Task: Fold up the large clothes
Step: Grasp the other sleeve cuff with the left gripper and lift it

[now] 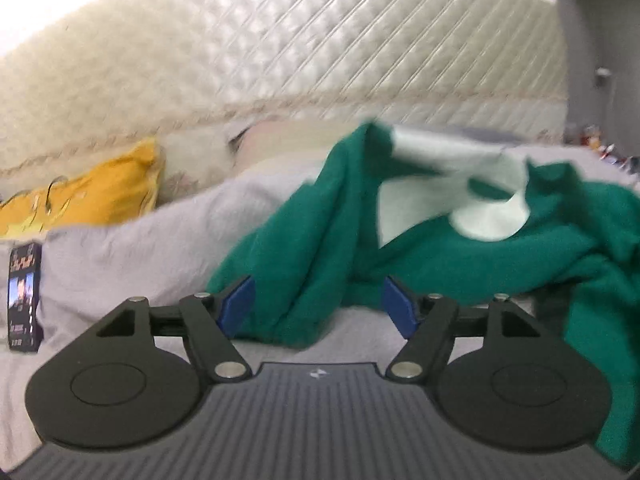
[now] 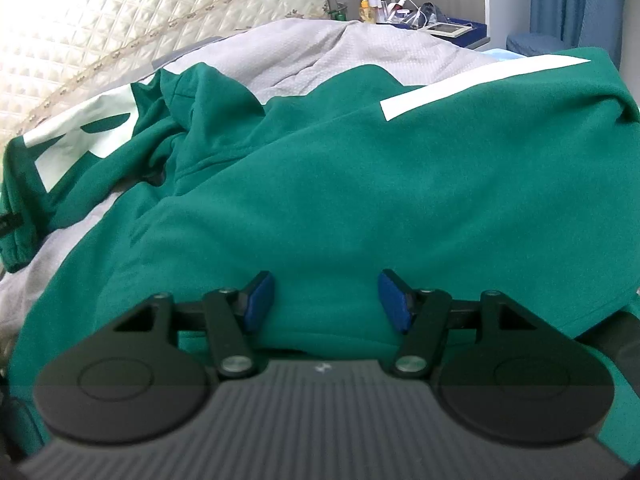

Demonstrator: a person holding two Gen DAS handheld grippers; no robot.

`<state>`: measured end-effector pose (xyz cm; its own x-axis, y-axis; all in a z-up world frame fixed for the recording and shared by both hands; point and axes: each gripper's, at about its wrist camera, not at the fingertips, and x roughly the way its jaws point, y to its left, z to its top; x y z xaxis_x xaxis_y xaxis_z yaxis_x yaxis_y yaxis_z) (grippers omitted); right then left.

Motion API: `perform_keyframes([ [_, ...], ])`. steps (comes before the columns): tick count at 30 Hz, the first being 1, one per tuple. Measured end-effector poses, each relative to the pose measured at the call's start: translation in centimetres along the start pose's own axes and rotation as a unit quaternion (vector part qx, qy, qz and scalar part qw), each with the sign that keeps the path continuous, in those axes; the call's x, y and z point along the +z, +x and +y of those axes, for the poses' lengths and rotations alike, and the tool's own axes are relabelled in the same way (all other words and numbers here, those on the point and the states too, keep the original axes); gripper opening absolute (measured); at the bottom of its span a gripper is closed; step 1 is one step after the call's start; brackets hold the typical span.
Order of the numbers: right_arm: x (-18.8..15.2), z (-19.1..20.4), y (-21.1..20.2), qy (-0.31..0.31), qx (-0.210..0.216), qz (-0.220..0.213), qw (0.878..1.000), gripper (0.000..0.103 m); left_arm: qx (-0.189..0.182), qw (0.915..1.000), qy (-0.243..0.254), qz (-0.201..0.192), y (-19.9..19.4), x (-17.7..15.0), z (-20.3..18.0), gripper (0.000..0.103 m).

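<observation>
A large green garment (image 2: 360, 184) with white printed shapes lies rumpled on a grey bedsheet (image 2: 328, 52). In the left wrist view the garment (image 1: 420, 248) is bunched in a heap with a fold hanging between the blue fingertips. My left gripper (image 1: 316, 304) is open, its jaws wide on either side of that fold. My right gripper (image 2: 326, 298) is open and sits low over the broad flat part of the garment, the cloth between its spread blue pads (image 2: 260, 300).
A quilted cream headboard (image 1: 280, 48) runs behind the bed. A yellow pillow (image 1: 92, 192) and a small dark box (image 1: 24, 296) lie at the left. A bedside table with bottles and clutter (image 2: 400, 8) and a blue curtain (image 2: 576, 0) stand at the far right.
</observation>
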<state>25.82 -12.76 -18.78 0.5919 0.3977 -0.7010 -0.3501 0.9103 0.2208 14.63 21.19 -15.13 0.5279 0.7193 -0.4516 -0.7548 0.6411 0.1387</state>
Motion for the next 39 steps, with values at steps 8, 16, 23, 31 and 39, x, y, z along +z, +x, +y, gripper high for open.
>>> perform_keyframes([
  [8, 0.0, -0.2, 0.0, 0.004, 0.003, -0.001, 1.000, 0.062, 0.074, 0.9963, -0.019, 0.039, 4.2, -0.8, 0.4, 0.075],
  [16, 0.2, -0.3, 0.2, 0.015, 0.007, 0.001, 1.000, 0.062, 0.100, 0.9949, 0.007, 0.013, 6.2, -1.2, -0.2, 0.073],
  [23, 0.4, -0.8, -0.1, 0.027, 0.018, 0.003, 0.999, 0.062, 0.052, 0.9978, 0.041, 0.000, 5.1, 0.4, 0.8, 0.039],
  [31, 1.1, -2.2, -1.8, 0.068, 0.053, 0.001, 0.996, 0.062, -0.160, 0.9856, -0.001, 0.056, -3.1, 6.6, 3.9, 0.029],
  [39, 0.9, -4.1, -6.1, 0.096, 0.072, -0.036, 0.992, 0.062, -0.301, 0.9532, 0.003, 0.023, -15.5, 15.2, 0.4, 0.029],
])
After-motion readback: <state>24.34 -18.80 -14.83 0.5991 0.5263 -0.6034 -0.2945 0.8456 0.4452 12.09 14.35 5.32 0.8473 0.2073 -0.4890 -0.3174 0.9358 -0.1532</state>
